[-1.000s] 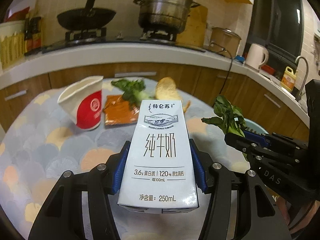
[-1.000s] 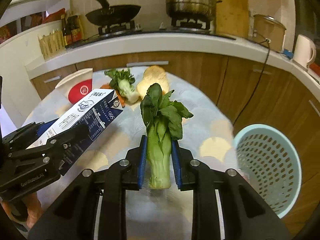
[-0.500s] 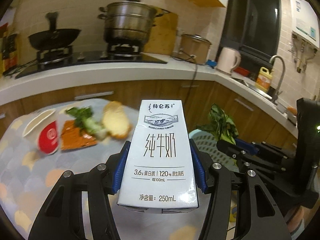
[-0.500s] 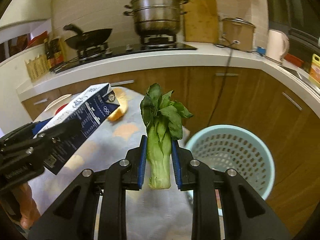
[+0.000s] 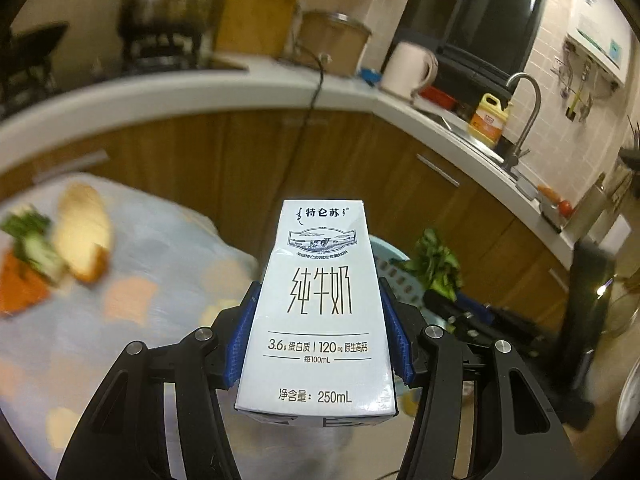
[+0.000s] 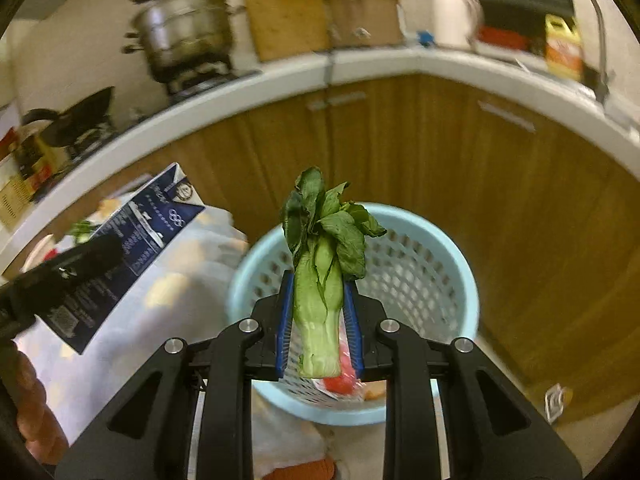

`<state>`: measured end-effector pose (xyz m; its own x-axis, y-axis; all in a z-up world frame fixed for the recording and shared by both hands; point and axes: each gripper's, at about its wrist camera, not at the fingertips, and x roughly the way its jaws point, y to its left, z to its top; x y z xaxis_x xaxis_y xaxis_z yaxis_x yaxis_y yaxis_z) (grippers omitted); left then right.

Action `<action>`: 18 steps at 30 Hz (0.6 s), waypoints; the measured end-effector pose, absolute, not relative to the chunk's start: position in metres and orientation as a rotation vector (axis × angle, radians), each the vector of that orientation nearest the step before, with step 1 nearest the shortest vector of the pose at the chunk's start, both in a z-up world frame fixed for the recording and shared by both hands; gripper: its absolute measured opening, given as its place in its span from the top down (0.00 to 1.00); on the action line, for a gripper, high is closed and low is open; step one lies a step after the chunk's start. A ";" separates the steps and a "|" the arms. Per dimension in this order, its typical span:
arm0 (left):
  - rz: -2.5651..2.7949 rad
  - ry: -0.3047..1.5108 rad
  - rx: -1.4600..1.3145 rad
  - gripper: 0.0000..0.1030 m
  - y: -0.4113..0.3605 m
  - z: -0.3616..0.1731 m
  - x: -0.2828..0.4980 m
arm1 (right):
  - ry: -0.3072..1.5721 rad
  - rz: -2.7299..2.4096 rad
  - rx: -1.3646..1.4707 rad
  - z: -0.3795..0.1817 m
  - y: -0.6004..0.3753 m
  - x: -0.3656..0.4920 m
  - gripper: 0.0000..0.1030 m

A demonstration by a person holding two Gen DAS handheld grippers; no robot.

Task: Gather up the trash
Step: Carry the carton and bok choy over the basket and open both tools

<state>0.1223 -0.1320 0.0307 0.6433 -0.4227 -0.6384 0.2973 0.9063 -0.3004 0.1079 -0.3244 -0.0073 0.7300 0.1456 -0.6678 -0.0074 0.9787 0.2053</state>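
The left claw grips a boxy white milk carton. The right claw clamps a leafy bok choy above the round perforated blue basket.

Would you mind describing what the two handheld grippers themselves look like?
The left gripper and right gripper look alike: matte black angular frames with cut-out openings, round silver bolts at the joints, and blue ribbed pads lining the fingers. No cables or markings are legible here.

Left wrist view: along my fingers, close, toward the counter. Right wrist view: angled down into the basket. Shared: counter, basket, table.
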 end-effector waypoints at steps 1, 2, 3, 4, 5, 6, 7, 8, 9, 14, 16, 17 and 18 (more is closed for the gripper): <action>-0.414 0.781 -0.168 0.48 -0.137 0.026 0.126 | 0.763 0.080 0.203 -0.013 -0.329 0.110 0.80; -0.413 0.799 -0.159 0.48 -0.143 0.019 0.132 | 0.784 0.071 0.213 -0.020 -0.334 0.113 0.80; -0.414 0.810 -0.157 0.48 -0.147 0.015 0.135 | 0.796 0.066 0.216 -0.024 -0.335 0.115 0.80; -0.420 0.828 -0.156 0.48 -0.151 0.009 0.139 | 0.820 0.057 0.219 -0.032 -0.338 0.119 0.80; -0.424 0.843 -0.157 0.48 -0.154 0.004 0.142 | 0.832 0.053 0.221 -0.035 -0.339 0.121 0.80; -0.424 0.853 -0.156 0.48 -0.156 0.001 0.144 | 0.845 0.052 0.223 -0.039 -0.341 0.123 0.79; -0.423 0.861 -0.152 0.48 -0.159 -0.002 0.147 | 0.861 0.053 0.226 -0.043 -0.342 0.126 0.79; -0.420 0.865 -0.148 0.48 -0.161 -0.004 0.149 | 0.872 0.055 0.228 -0.046 -0.342 0.129 0.79; -0.410 0.875 -0.136 0.47 -0.164 -0.007 0.151 | 0.878 0.055 0.228 -0.048 -0.341 0.131 0.78; -0.412 0.893 -0.115 0.42 -0.176 -0.010 0.157 | 0.917 0.051 0.240 -0.058 -0.341 0.143 0.78; -0.407 0.906 -0.110 0.41 -0.177 -0.014 0.160 | 0.936 0.055 0.254 -0.063 -0.344 0.144 0.71; -0.404 0.915 -0.112 0.41 -0.176 -0.017 0.162 | 0.944 0.059 0.263 -0.066 -0.345 0.146 0.69; -0.402 0.921 -0.117 0.41 -0.174 -0.018 0.162 | 0.946 0.066 0.276 -0.067 -0.347 0.146 0.62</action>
